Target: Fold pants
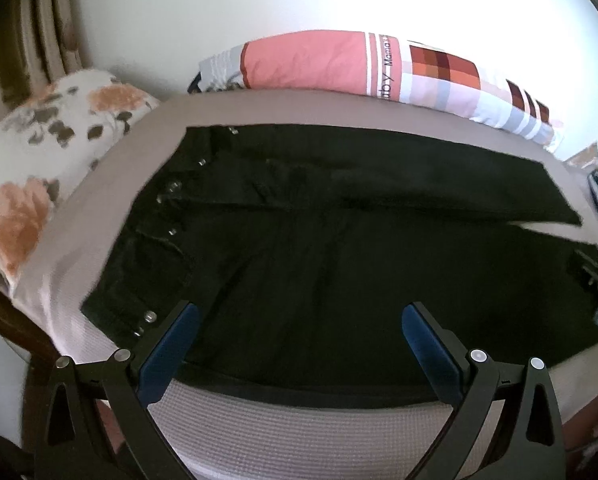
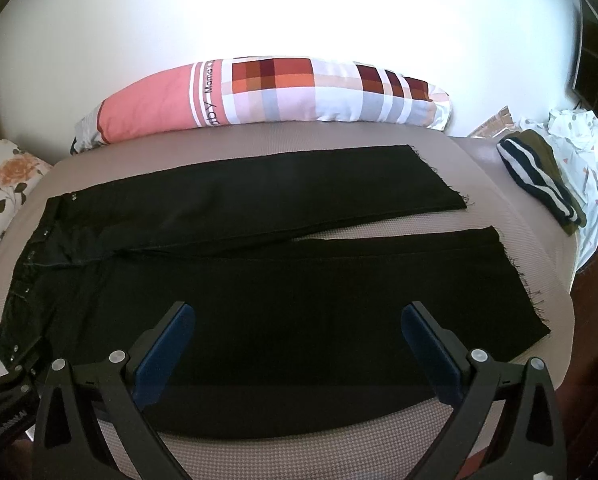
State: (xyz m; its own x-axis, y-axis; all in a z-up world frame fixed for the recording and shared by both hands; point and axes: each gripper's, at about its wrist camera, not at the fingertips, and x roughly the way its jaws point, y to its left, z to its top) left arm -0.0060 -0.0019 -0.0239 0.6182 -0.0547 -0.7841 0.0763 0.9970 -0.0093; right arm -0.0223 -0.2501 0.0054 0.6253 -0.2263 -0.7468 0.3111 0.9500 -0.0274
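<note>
Left wrist view: our left gripper (image 1: 299,336) hangs w/ fingers spread, empty, over the black pants (image 1: 339,240) lying flat on the bed (image 1: 259,432); right wrist view: right gripper (image 2: 299,336) likewise released above the near leg, so we risk pinching bedsheet w/ the fabric.

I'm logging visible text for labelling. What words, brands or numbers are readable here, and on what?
"Mama": vertical band of the long pink and checked pillow.
"...by": same band, larger letters, start hidden.
White print on the black gripper body at the right wrist view's lower left: too blurred to read.
</note>
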